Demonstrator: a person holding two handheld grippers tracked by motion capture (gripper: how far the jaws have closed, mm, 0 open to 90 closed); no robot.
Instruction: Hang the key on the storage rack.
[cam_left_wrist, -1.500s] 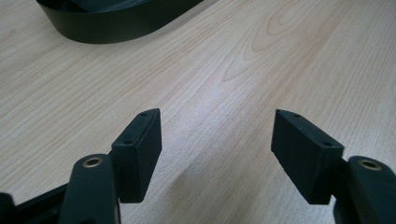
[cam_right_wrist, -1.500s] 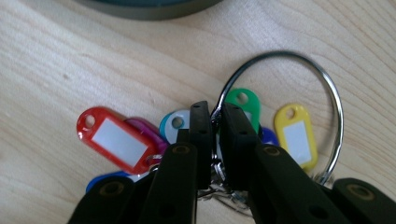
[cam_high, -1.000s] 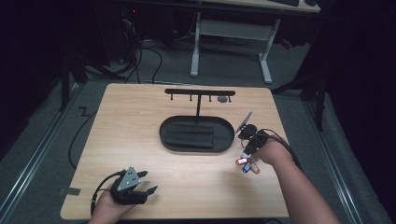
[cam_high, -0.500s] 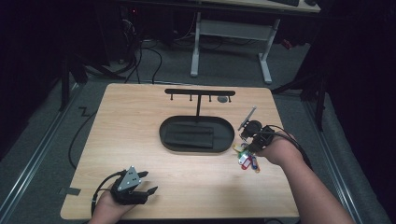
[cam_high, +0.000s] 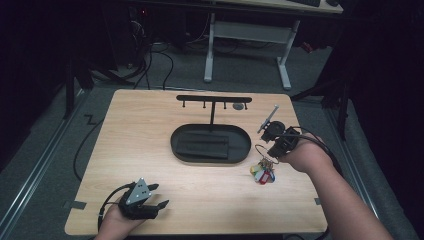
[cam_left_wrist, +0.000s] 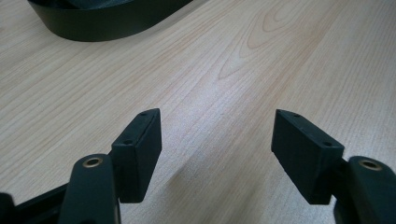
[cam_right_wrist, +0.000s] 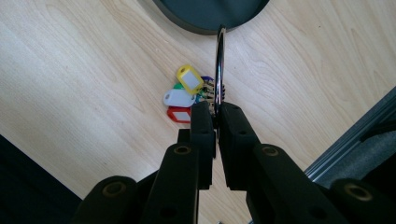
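My right gripper (cam_right_wrist: 215, 112) is shut on a thin metal key ring (cam_right_wrist: 220, 56), gripping its lower arc. Several coloured key tags (cam_right_wrist: 184, 91), yellow, white, red and green, hang from the ring above the wooden table (cam_right_wrist: 70, 70). In the high view the right gripper (cam_high: 274, 150) is right of the black oval stand base (cam_high: 210, 145), with the tags (cam_high: 262, 174) dangling below it. A T-shaped hook bar (cam_high: 214, 98) rises from the base. My left gripper (cam_high: 159, 195) rests at the front left of the table; its jaws (cam_left_wrist: 217, 135) are open around bare wood.
The edge of the stand base (cam_left_wrist: 107, 18) lies far ahead of the left gripper. A metal rail (cam_right_wrist: 355, 135) runs along the table's right side. A small round object (cam_high: 239, 106) sits under the hook bar. White desk legs (cam_high: 210, 50) and cables stand behind the table.
The right gripper has risen with the key ring and drifted slightly right and toward the back; the tags now hang off the table. The left gripper has not moved.
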